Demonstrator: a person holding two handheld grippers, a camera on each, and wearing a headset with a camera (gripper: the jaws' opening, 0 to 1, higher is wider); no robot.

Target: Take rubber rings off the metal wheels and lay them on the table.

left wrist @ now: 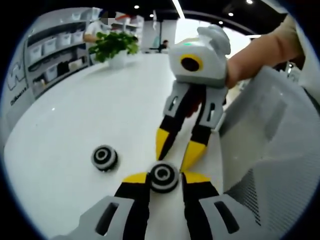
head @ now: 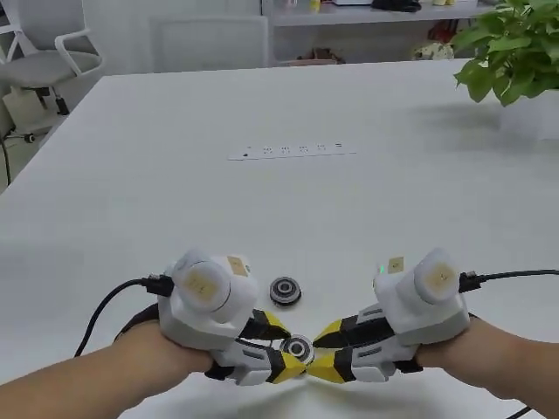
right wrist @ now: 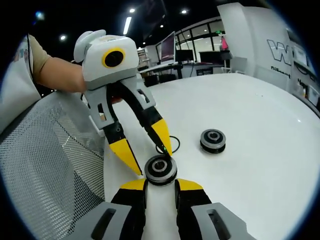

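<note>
A small metal wheel with a black rubber ring (head: 297, 349) is held just above the white table (head: 288, 209), near its front edge. My left gripper (head: 288, 351) comes in from the left and is shut on this wheel (left wrist: 163, 176), which sits between its yellow tips. From the right, my right gripper (head: 314, 351) meets it, and its tips (left wrist: 175, 157) pinch the rim of the same wheel (right wrist: 160, 168). A second ringed wheel (head: 286, 291) lies flat on the table just beyond both grippers.
A row of sockets (head: 293, 151) is set into the tabletop further back. A potted plant (head: 511, 48) stands at the far right and an office chair (head: 52, 44) at the far left. Black cables (head: 105, 305) trail from both grippers.
</note>
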